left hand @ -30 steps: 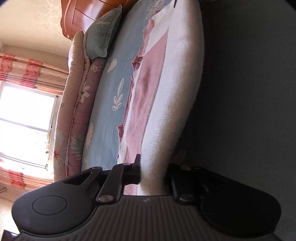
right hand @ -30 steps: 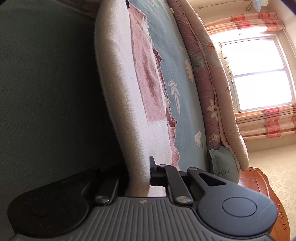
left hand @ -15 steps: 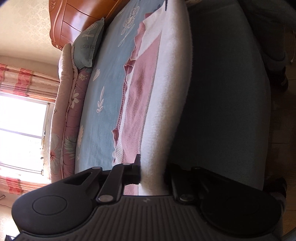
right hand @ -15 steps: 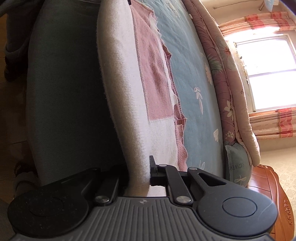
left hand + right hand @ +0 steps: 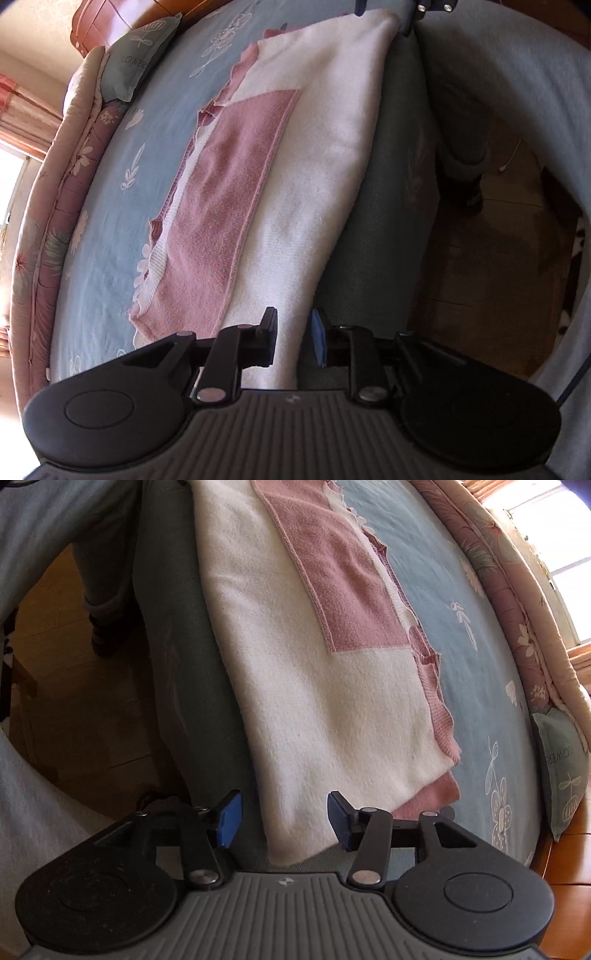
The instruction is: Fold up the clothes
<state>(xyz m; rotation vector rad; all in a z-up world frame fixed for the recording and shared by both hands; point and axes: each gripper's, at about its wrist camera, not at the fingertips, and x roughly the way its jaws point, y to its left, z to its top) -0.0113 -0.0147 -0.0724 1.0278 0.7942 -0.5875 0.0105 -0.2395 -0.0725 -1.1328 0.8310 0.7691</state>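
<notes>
In the left wrist view the pink and white sweater lies folded along the near edge of the blue bedsheet, running from lower centre to the top of the frame, and the left gripper at bottom centre is opening, its jaws still narrow, with the sweater's white edge between them but seemingly no longer pinched. In the right wrist view the same sweater fills the centre, its corner lying between the opening, fairly wide jaws of the right gripper, untouched by either. It looks a soft, light, limp knit that would sag and slide, so I would pinch all layers together at the end corners.
</notes>
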